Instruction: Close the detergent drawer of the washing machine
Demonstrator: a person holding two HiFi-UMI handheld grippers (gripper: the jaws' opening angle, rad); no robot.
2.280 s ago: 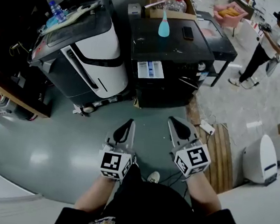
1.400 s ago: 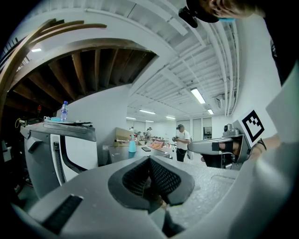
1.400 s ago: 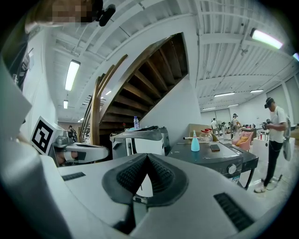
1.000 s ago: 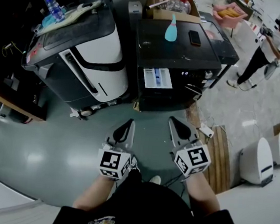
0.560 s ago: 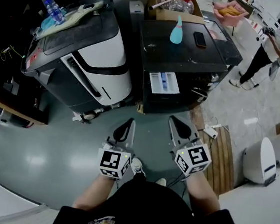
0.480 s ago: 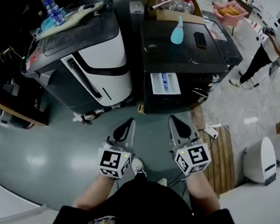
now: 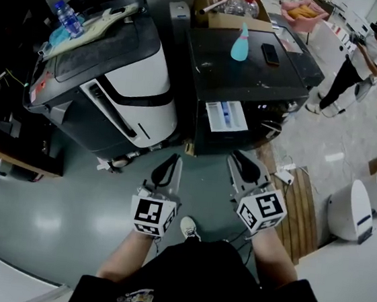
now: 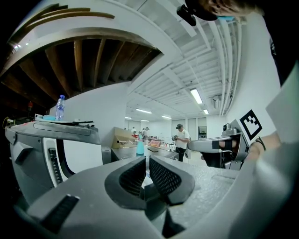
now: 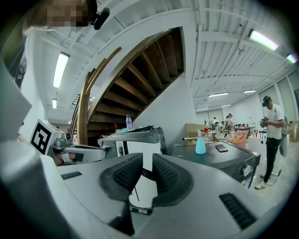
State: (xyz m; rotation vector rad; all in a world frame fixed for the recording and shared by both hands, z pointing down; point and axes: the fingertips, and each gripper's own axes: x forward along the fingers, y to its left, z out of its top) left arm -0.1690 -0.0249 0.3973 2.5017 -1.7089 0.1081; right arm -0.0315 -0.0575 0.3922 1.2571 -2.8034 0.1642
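Note:
The black washing machine (image 7: 246,75) stands ahead, and its white detergent drawer (image 7: 226,116) with a blue insert is pulled out of the front. Both grippers hover above the floor short of the machine and touch nothing. My left gripper (image 7: 172,160) is shut and empty, left of and below the drawer; in its own view the pads (image 8: 133,175) meet. My right gripper (image 7: 239,159) is just below the drawer. Its jaws are opening, a slim gap shows between the pads (image 9: 166,175), and nothing is in it. The drawer is hidden in both gripper views.
A teal spray bottle (image 7: 240,43) and a phone (image 7: 270,53) lie on the machine's top. A white and grey appliance (image 7: 132,83) stands to the left, a cardboard box (image 7: 221,10) behind. A wooden pallet (image 7: 298,200) and a standing person (image 7: 358,58) are on the right.
The washing machine and its drawer have drawn nearer as both grippers moved toward them. The right gripper's jaws have parted a little.

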